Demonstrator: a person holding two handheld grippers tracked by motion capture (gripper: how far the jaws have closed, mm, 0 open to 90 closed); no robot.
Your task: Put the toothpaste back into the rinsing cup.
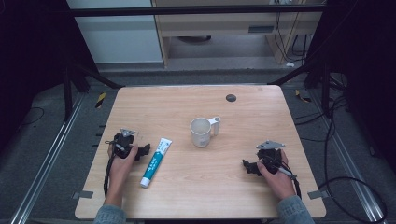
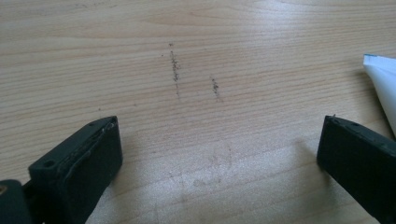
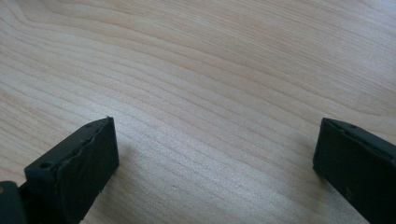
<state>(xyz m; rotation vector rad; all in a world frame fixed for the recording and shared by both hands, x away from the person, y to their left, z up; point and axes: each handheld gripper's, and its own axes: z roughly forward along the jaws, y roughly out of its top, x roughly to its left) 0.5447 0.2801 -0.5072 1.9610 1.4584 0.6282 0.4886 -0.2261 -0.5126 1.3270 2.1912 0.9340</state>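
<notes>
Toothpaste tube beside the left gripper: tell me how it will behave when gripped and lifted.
The toothpaste tube lies flat, so it probably won't roll. Its body looks soft, so open jaws closing mid-length would likely dent it, and the ends may sag. The capped end nearest the person looks stiffer, probably the safer grip for the left gripper.

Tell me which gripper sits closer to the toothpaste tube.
The left gripper: the toothpaste tube lies right beside its jaws, while the right gripper rests far across the table, past the mug.
</notes>
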